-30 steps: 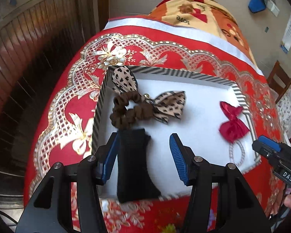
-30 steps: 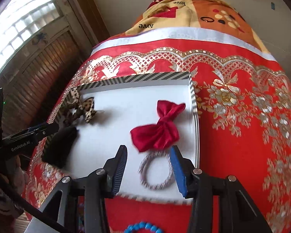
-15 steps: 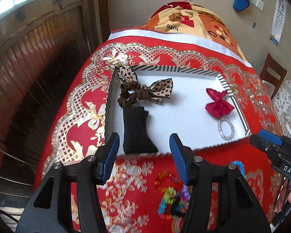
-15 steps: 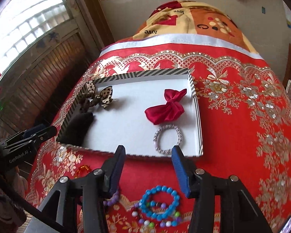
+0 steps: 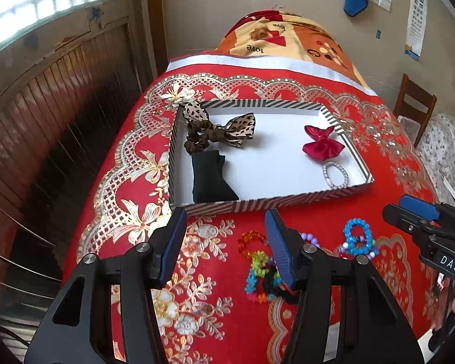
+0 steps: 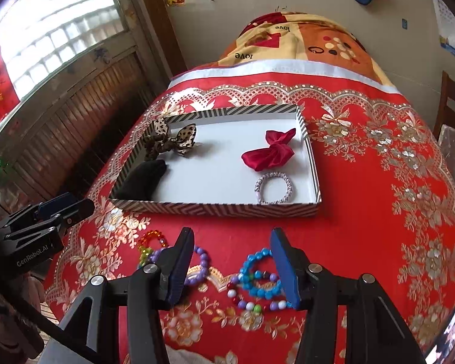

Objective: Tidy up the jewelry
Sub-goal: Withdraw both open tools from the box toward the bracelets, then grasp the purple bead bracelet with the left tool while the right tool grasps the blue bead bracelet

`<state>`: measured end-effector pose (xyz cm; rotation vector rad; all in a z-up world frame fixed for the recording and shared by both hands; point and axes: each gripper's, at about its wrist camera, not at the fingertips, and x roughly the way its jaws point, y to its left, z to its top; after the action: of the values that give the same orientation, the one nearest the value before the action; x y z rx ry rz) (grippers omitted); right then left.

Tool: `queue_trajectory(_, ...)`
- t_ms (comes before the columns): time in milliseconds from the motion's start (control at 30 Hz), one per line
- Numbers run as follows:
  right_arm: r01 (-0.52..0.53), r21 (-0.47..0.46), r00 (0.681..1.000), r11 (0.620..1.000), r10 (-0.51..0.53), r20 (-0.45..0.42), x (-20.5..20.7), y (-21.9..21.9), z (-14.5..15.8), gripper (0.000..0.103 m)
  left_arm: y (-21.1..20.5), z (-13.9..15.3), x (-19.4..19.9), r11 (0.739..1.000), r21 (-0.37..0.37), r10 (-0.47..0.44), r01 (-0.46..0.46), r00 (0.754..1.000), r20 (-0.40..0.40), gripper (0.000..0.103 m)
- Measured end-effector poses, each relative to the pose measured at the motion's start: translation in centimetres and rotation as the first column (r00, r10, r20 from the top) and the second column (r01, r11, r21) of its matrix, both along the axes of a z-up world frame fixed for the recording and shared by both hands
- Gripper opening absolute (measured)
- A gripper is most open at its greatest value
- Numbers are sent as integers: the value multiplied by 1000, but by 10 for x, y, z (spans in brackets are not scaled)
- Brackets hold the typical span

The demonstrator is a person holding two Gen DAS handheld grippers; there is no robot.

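Left wrist view: left gripper [image 5: 224, 242] released over red bedspread [image 5: 121, 188], tray [image 5: 270, 204] beyond, eye chart [image 5: 415, 15] on wall. Right wrist view: right gripper [image 6: 232, 265] released, empty, above blue bracelet [image 6: 259, 273] near tray's front edge; window [image 6: 54, 24] visible

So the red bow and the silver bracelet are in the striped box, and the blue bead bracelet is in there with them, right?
Not quite. The red bow and silver bracelet do lie in the striped box, but the blue bead bracelet is outside it, on the red cloth in front of the box. The right wrist view shows it between that gripper's open fingers.
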<state>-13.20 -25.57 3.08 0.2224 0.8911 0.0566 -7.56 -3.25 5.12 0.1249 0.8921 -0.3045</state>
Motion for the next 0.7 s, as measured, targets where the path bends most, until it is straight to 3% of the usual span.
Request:
queue_trajectory(433, 20, -8, 1000, 1000, -20, 19, -32, 5, 5, 50, 4, 1, -28, 999, -1, -37, 37, 999, -2, 53)
queue_trajectory(700, 26, -4, 1000, 1000, -26, -2, -46, -1, -5, 51, 15, -8, -27, 996, -69, -64, 58, 994, -94, 53)
